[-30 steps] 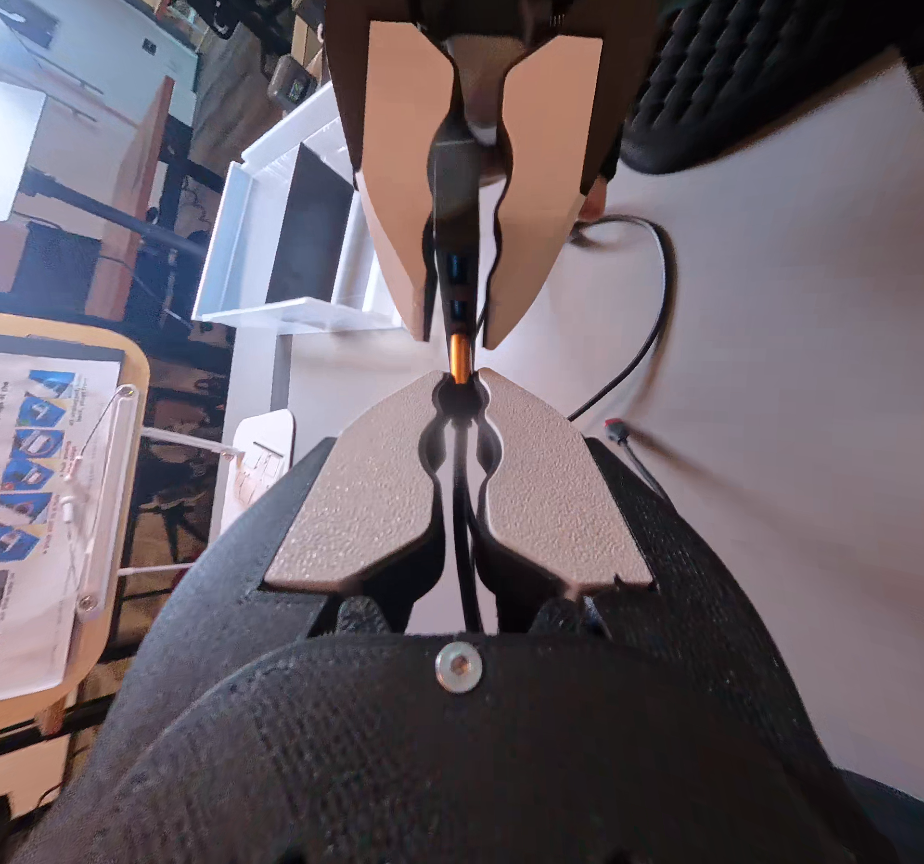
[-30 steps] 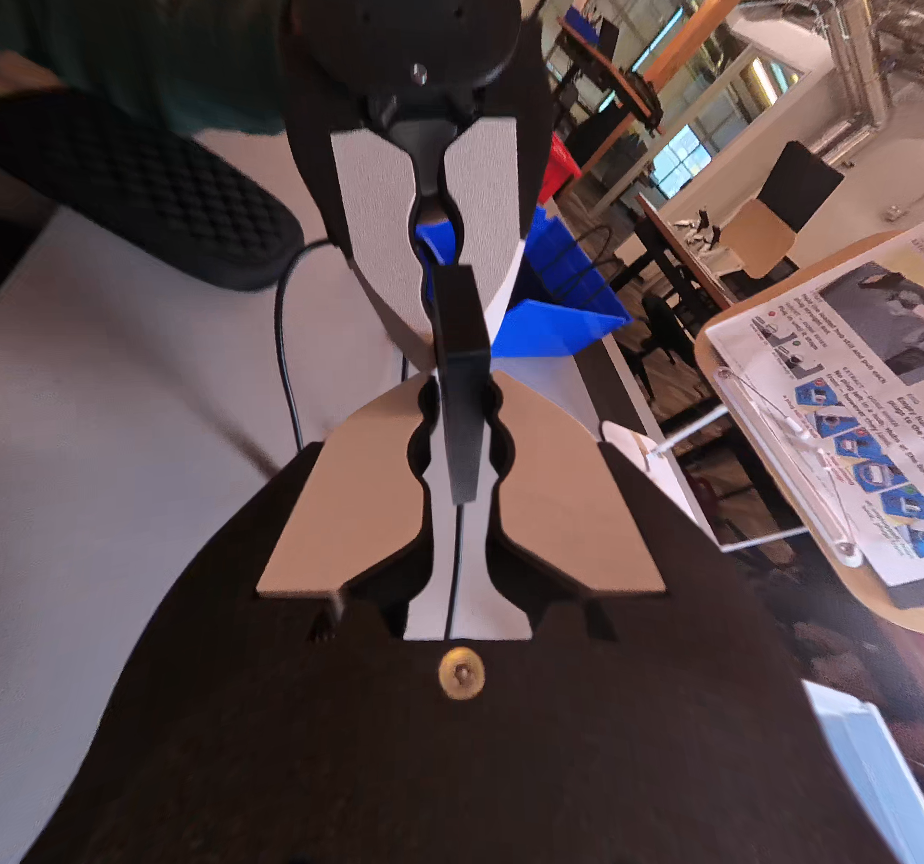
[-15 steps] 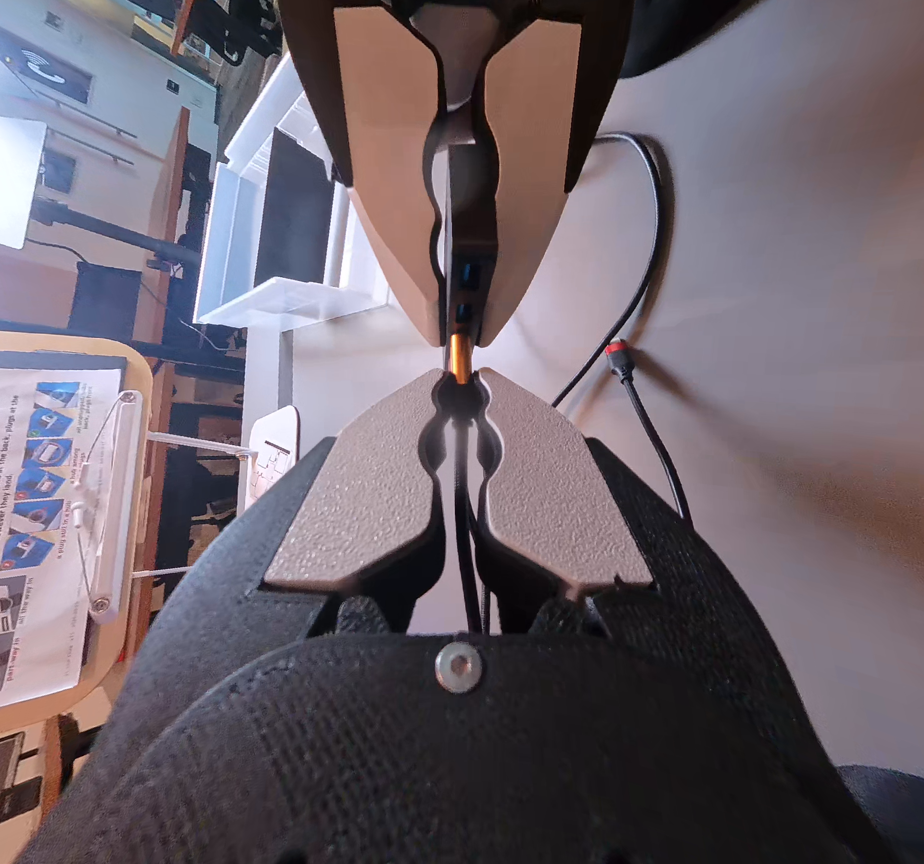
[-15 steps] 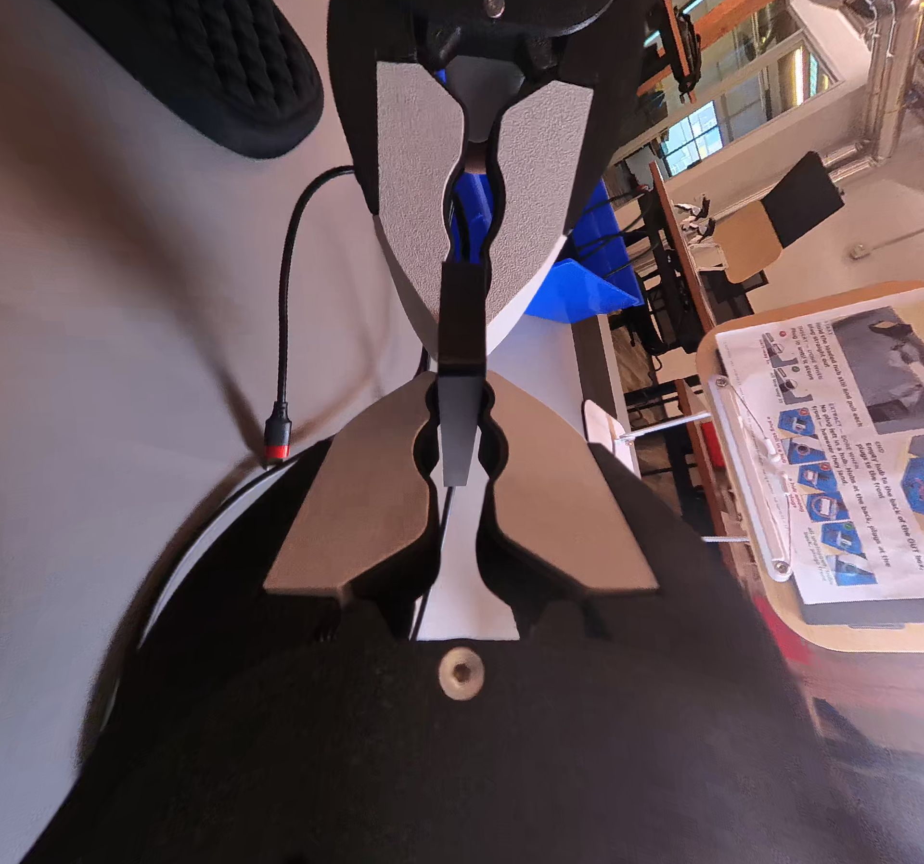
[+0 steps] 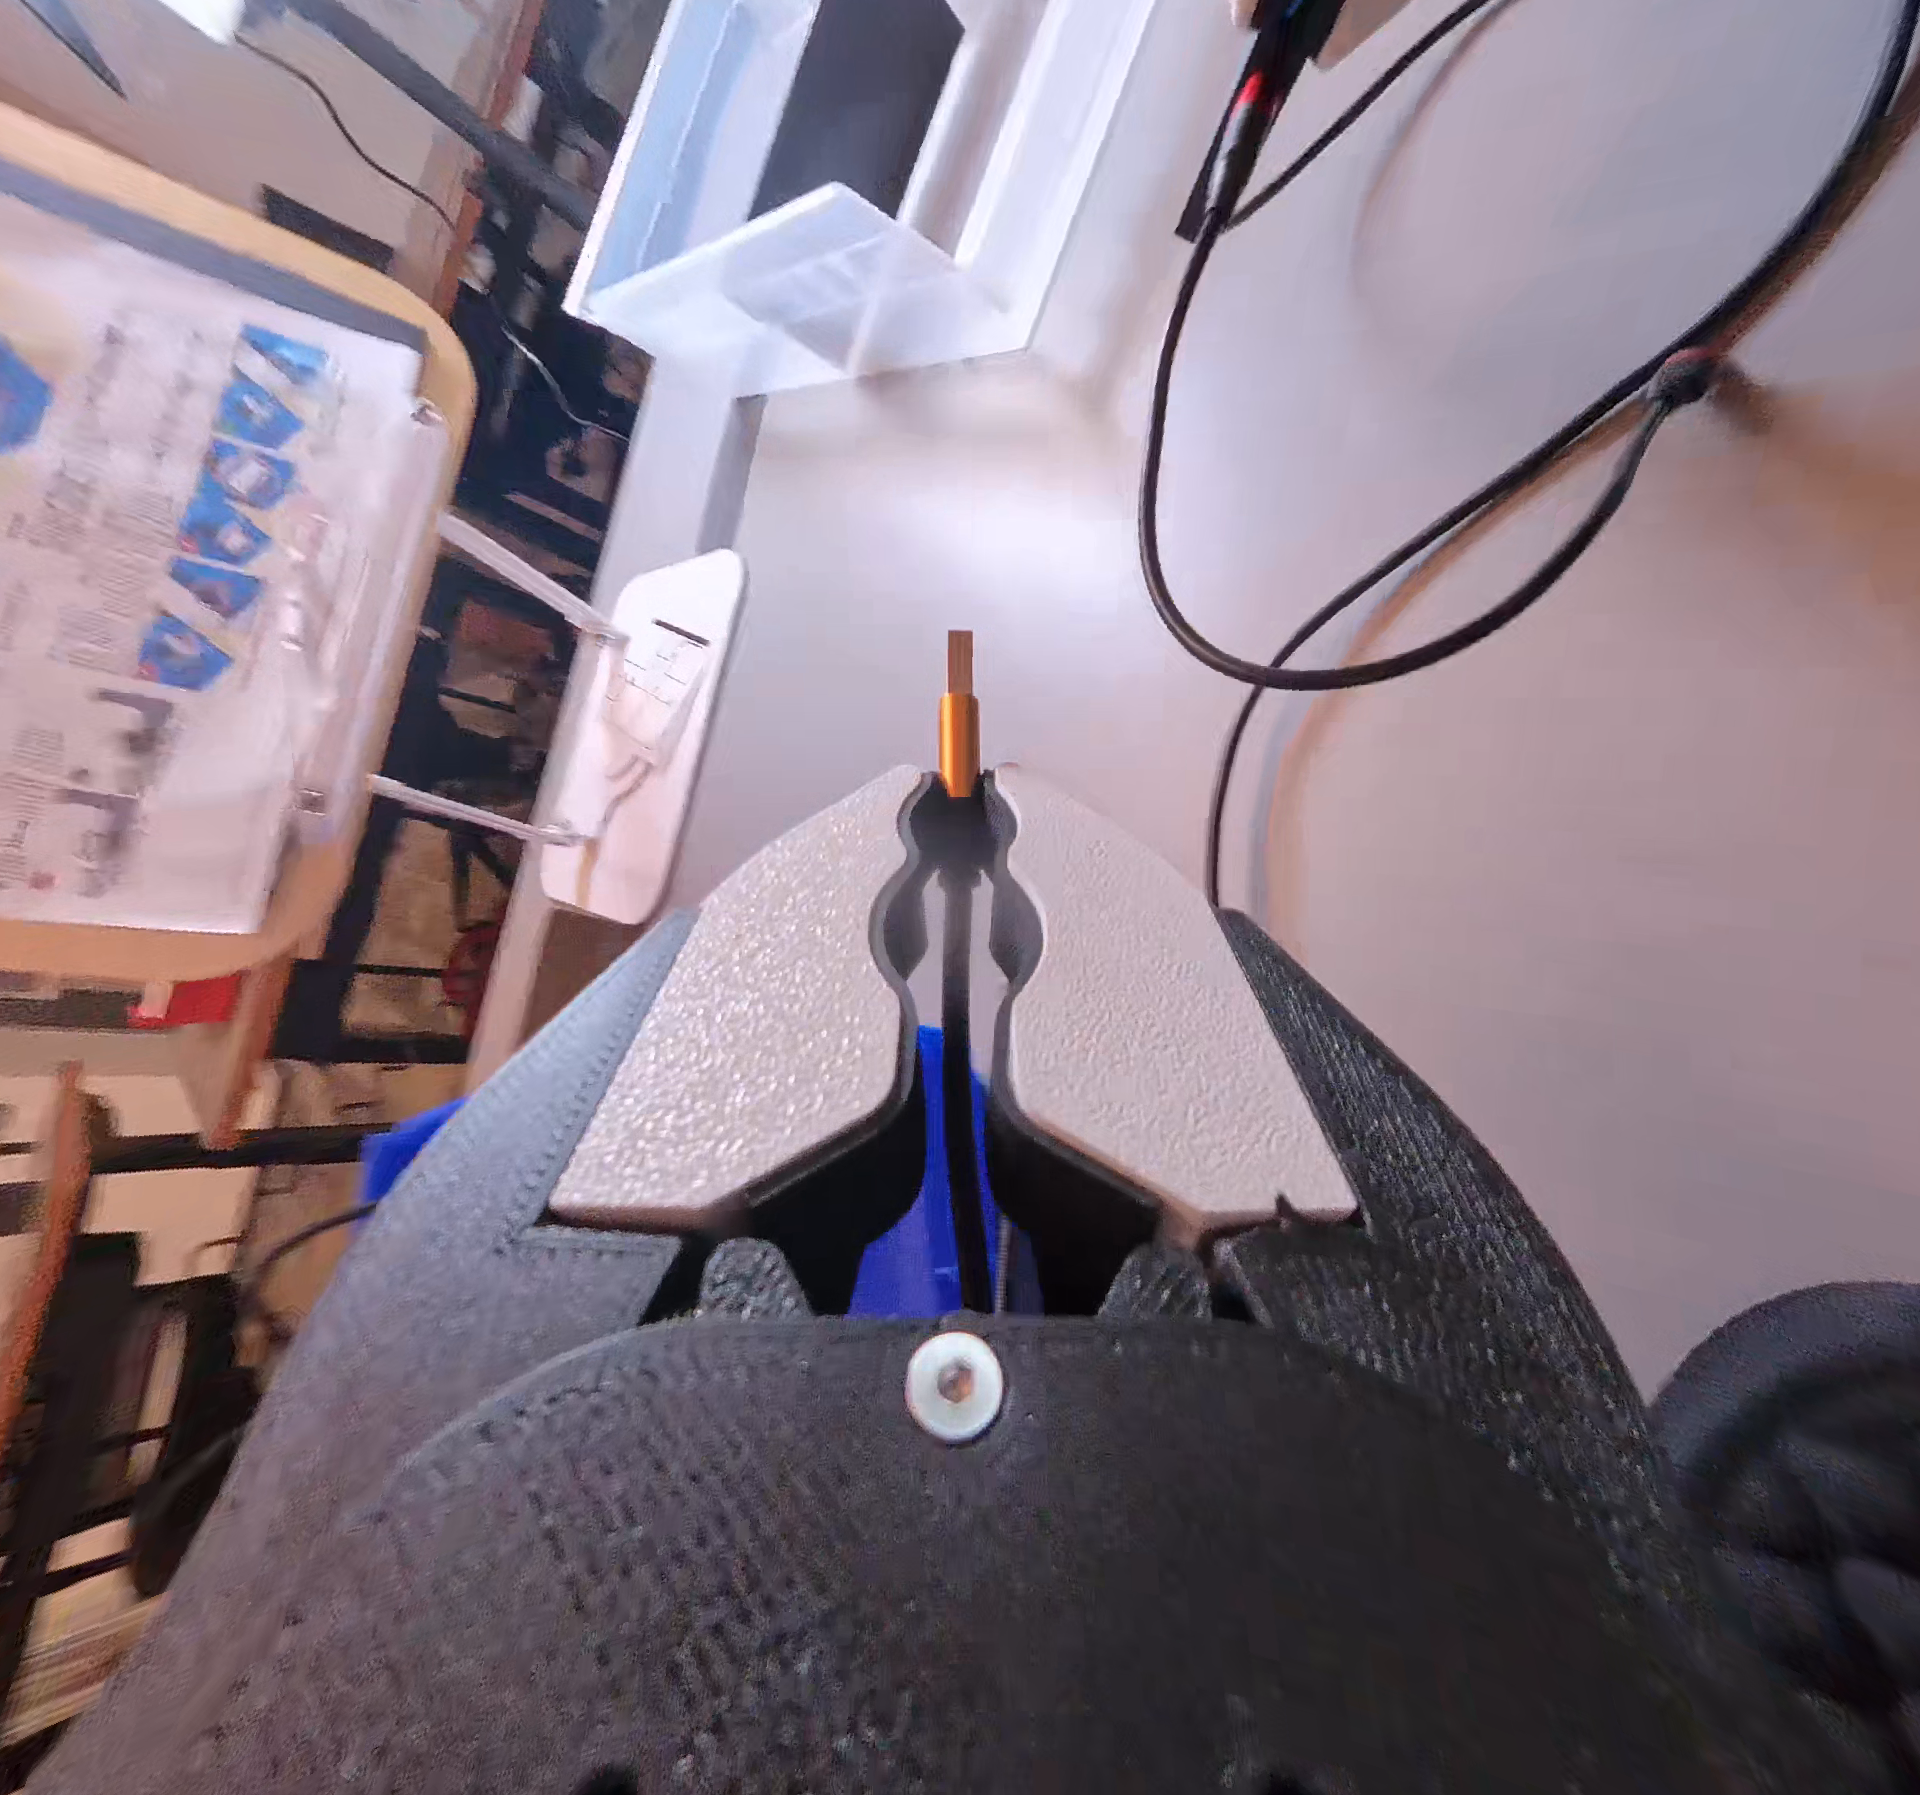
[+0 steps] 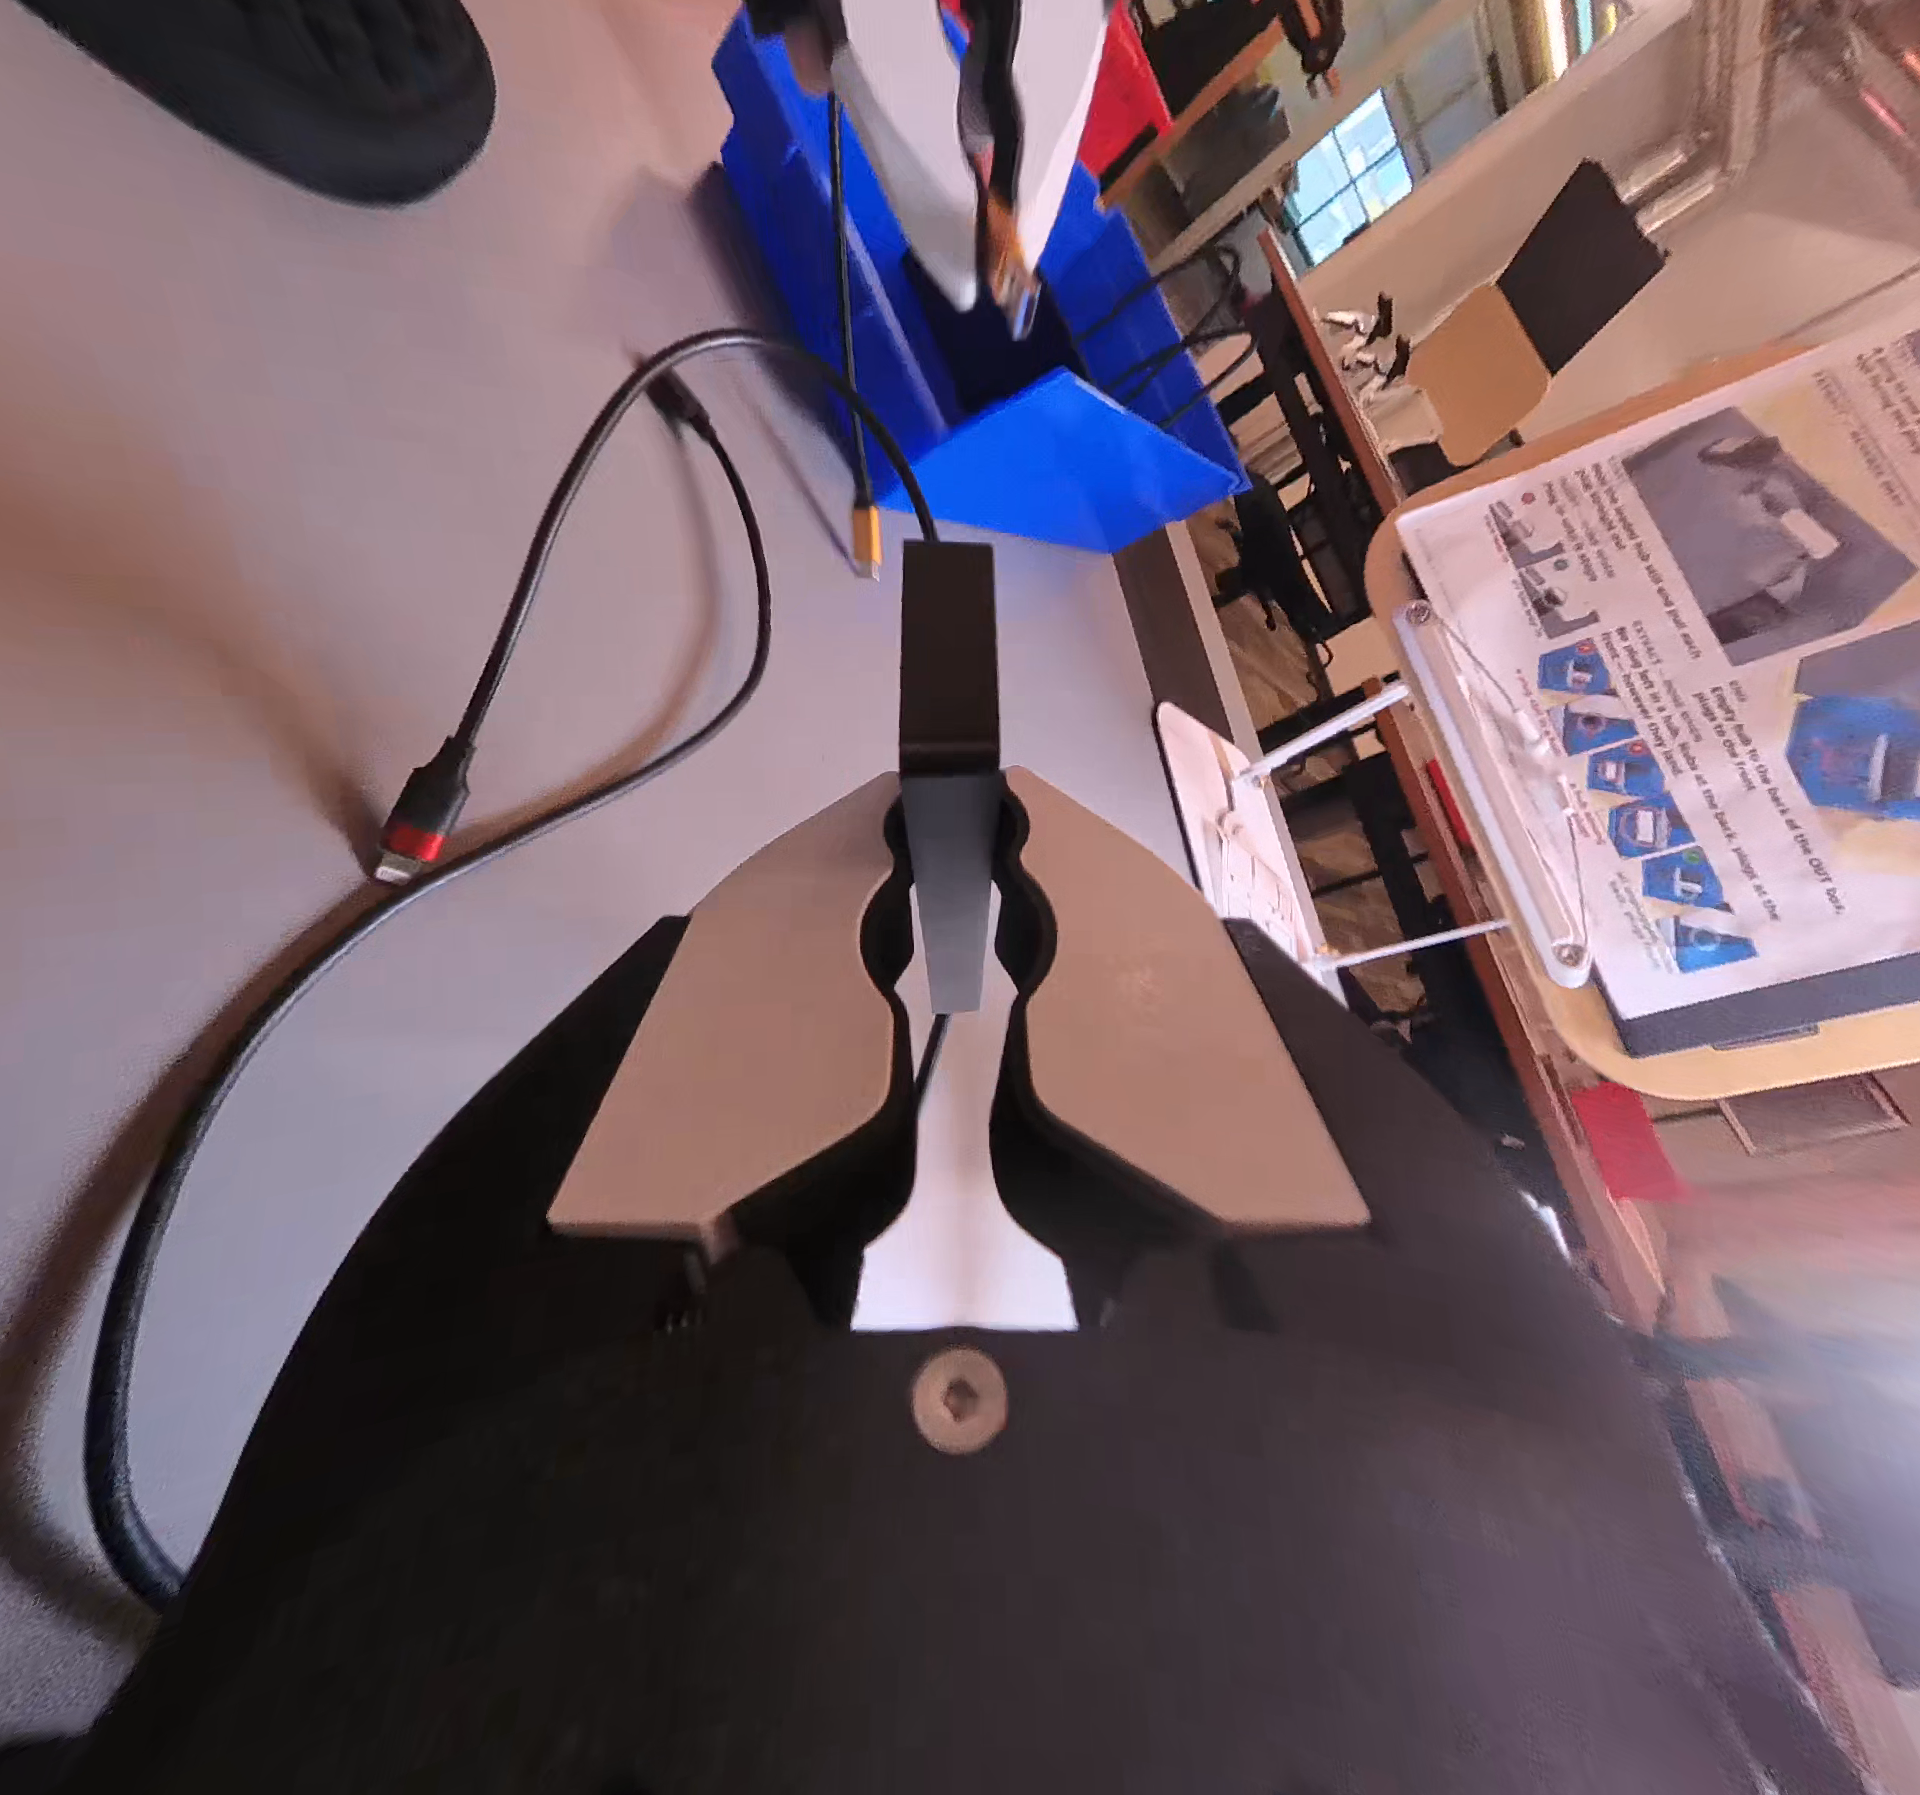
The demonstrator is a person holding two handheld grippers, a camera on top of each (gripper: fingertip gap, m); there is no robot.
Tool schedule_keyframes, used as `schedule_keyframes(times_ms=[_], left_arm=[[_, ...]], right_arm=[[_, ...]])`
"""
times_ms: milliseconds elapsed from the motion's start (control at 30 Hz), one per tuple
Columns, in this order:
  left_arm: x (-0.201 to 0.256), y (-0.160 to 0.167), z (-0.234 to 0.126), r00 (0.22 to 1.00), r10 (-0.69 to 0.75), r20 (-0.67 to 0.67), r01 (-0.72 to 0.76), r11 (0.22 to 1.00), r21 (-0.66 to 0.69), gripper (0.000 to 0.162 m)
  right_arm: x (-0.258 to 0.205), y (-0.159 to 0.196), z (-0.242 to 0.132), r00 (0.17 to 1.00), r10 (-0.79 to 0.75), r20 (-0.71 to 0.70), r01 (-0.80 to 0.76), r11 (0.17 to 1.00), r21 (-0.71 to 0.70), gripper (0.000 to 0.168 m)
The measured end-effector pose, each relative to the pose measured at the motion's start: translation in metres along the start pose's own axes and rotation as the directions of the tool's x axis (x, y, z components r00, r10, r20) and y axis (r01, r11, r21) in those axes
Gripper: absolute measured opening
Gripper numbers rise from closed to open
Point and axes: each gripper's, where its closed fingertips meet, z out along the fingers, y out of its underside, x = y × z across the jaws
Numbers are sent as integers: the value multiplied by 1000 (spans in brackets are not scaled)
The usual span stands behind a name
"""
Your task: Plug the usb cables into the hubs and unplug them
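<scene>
- While the left gripper is clamped on the orange plug, its metal tip pokes free, well apart from the hub.
- The right gripper pinches the hub's end (light, rigid, probably slippery).
- Hold plugs by the sleeve; the cables on the table are limp.

- Daylight is bright in both views, and far windows blow out to glare.
- Cables throw soft, warm-edged shadows across the pale table.
- Motion blur smears the left side of the left wrist view, printed sheet included.
- Wide-angle distortion bends the edges, and haze washes the right wrist view's near right corner.
</scene>
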Motion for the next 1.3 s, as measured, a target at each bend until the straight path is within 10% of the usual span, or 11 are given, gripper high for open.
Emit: schedule_keyframes(times_ms=[167,467,867,1300], left_arm=[[21,28,27,989,-78,-124,68,994,-83,7],[7,-22,-3,946,-249,-210,286,943,169,25],[82,-75,50,968,150,-201,-117,979,167,9],[88,-71,48,962,150,-227,-118,982,149,8]], right_arm=[[12,-10,-8,999,24,-22,-22,998,56,12],[-16,-15,-1,997,-35,75,30,997,68,12],[-35,-35,15,989,48,142,-62,993,96,12],[-43,-22,27,991,-9,135,5,999,36,12]])
